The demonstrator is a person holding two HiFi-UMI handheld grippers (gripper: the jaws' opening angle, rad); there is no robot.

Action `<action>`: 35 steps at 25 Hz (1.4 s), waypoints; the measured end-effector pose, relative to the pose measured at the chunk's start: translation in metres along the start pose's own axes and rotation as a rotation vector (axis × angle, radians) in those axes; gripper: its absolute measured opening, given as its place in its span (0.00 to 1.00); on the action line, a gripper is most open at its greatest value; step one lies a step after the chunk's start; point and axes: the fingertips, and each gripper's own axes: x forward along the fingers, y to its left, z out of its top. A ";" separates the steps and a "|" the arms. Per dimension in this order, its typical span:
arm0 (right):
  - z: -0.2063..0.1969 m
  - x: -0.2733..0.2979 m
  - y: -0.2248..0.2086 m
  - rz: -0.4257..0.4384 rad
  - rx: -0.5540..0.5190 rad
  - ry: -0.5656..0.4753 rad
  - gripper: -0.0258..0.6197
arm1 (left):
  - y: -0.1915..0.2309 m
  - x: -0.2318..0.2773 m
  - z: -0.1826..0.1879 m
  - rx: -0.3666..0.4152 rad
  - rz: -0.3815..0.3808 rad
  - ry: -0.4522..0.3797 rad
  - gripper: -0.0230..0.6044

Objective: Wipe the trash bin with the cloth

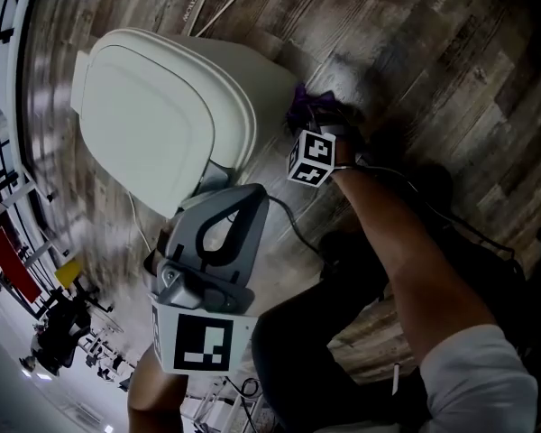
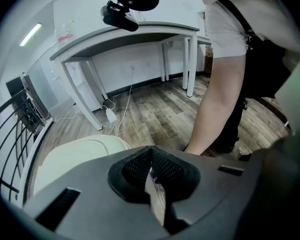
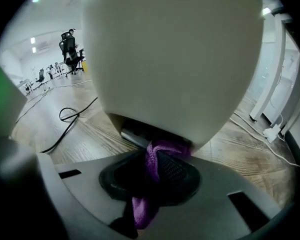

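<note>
Right tool (image 3: 157, 165) is clenched on the crumpled purple cloth (image 3: 149, 196), pressing it to the low side wall of the cream plastic lidded trash bin (image 1: 153, 106) on the wood-plank floor (image 1: 433, 52). The left tool (image 2: 151, 170), jaws together on nothing, sits by the bin's near side. Wiping looks under way near the base, with much wall and lid probably left; the lid is down, hiding any contents.
</note>
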 end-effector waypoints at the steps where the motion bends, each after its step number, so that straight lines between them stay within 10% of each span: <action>1: 0.002 0.001 0.006 0.011 -0.010 -0.001 0.16 | 0.000 0.000 0.000 -0.001 0.003 -0.003 0.04; 25: 0.059 -0.059 0.157 0.370 -0.403 -0.065 0.16 | 0.001 -0.002 0.001 -0.036 0.073 -0.105 0.04; 35: 0.075 -0.140 0.142 0.394 -0.437 -0.041 0.16 | 0.011 -0.021 0.008 -0.143 0.092 -0.093 0.04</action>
